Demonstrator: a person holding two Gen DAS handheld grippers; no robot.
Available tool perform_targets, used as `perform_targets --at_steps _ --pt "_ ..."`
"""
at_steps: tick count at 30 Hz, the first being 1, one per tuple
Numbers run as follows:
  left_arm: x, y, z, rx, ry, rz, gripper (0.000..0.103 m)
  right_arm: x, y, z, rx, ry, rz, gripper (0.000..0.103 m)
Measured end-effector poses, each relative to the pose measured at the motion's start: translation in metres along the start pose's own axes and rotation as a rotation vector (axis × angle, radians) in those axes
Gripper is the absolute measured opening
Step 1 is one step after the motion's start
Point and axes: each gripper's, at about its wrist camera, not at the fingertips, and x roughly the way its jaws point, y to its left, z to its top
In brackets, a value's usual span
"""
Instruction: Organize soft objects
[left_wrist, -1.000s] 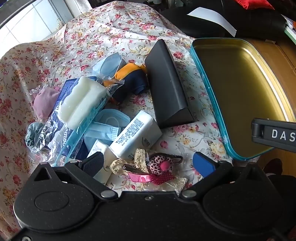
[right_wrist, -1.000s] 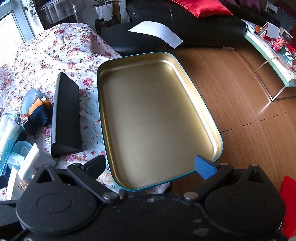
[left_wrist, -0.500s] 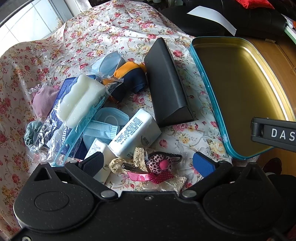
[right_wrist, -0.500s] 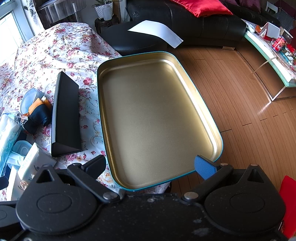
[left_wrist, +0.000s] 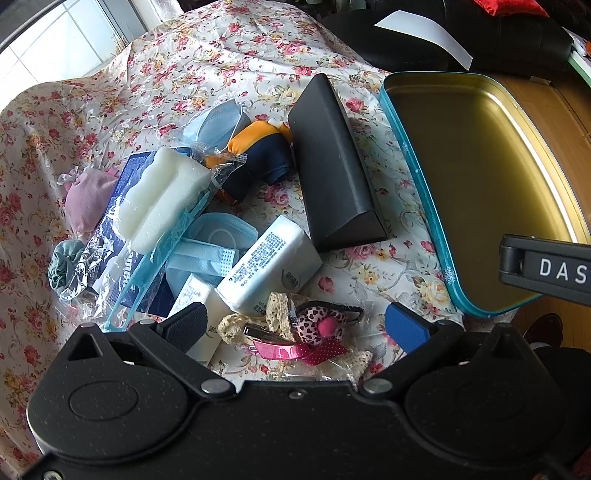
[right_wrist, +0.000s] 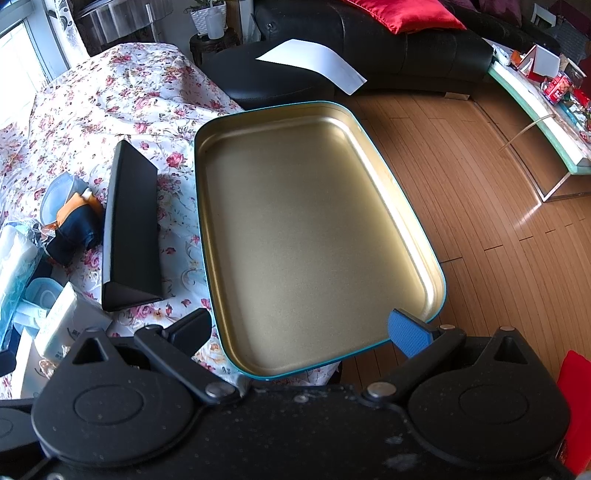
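Note:
A heap of soft things lies on the flowered cloth (left_wrist: 221, 62): a white sponge in plastic wrap (left_wrist: 162, 199), blue face masks (left_wrist: 210, 243), a white tissue pack (left_wrist: 269, 266), an orange and navy pouch (left_wrist: 258, 155), a pink pouch (left_wrist: 88, 199) and a bag of hair clips with a pink heart bow (left_wrist: 314, 328). My left gripper (left_wrist: 295, 325) is open, its jaws on either side of the hair clip bag, just above it. My right gripper (right_wrist: 301, 330) is open and empty over the near edge of the gold tin tray (right_wrist: 436, 280).
A black triangular case (left_wrist: 332, 166) lies between the heap and the tray, also in the right wrist view (right_wrist: 129, 229). The tray (left_wrist: 413, 155) overhangs the table's right edge above a wooden floor (right_wrist: 480, 192). A black sofa (right_wrist: 369, 48) stands behind.
The left gripper has drifted slightly forward and left over the heap. The right gripper has not moved.

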Motion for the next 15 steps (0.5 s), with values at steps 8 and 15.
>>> perform_targets --at_steps 8,15 --pt "-0.0003 0.0011 0.0000 0.003 0.001 0.001 0.099 0.0018 -0.0008 -0.0041 0.000 0.001 -0.002 0.102" --pt "-0.0006 0.0019 -0.0008 0.004 0.003 0.000 0.099 0.0050 0.0021 -0.0017 -0.002 0.003 -0.005 0.102"
